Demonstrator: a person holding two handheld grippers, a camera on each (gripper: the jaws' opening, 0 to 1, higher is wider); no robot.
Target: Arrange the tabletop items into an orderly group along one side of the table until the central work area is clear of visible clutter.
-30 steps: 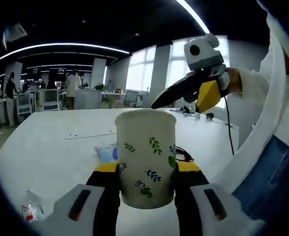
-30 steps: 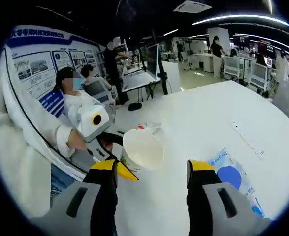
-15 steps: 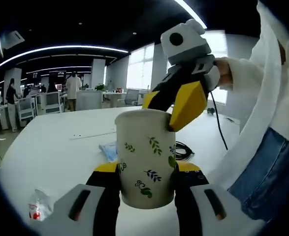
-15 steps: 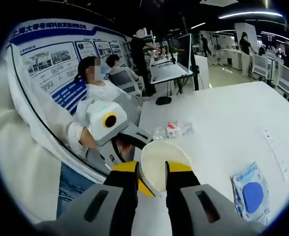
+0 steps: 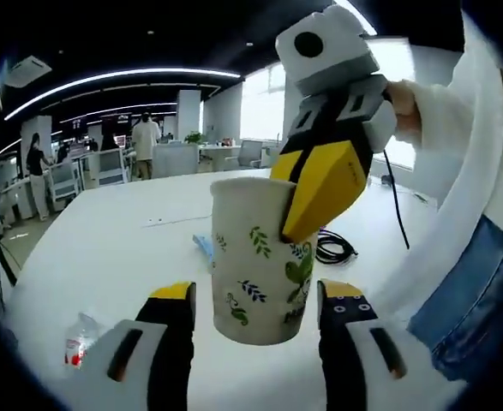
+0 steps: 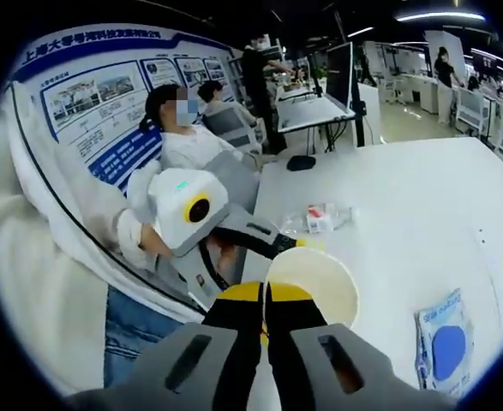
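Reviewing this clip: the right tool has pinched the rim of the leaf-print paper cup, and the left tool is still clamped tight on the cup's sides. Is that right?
Not quite. The right tool has pinched the rim of the paper cup, but the left tool is open: in the left gripper view its jaws stand apart on either side of the cup, with gaps showing.

I counted one paper cup (image 5: 260, 257) printed with green leaves, and I had two grippers on it: my left gripper (image 5: 255, 300) and my right gripper (image 6: 264, 300). On the desk (image 5: 105, 257) I saw one crumpled clear plastic bottle (image 5: 80, 336) with a red label, one coiled black cable (image 5: 335, 248), and one blue-and-white flat packet (image 6: 446, 342). There was one long white strip (image 5: 176, 220) lying farther back on the desk. In the right gripper view I saw one computer mouse (image 6: 301, 162) on a neighbouring desk.
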